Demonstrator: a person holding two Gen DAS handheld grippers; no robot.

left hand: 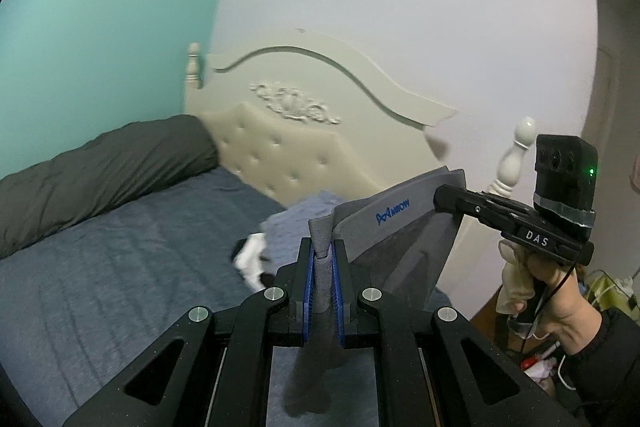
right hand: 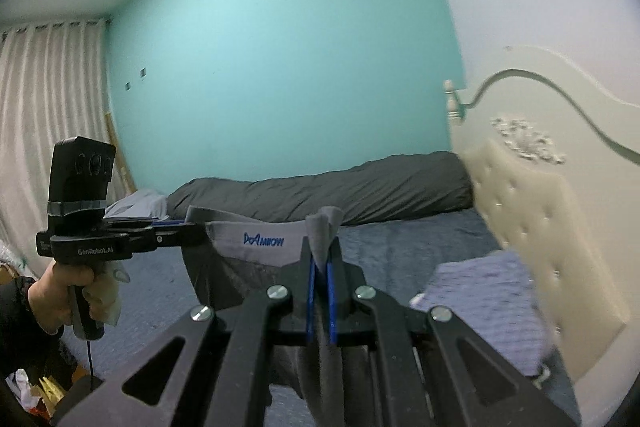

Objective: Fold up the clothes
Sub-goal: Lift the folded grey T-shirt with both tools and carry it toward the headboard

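A: Why's the grey garment (left hand: 404,223) up in the air, mid-frame, over the bed (left hand: 120,267)?

B: I've got a waistband corner pinched tight in each tool, left tool (left hand: 322,251) & right tool (right hand: 320,263), so it hangs flat btwn them. Easier to square it before I fold, imo.

A: Pile (right hand: 488,307) at lower right?

B: Not touching it.
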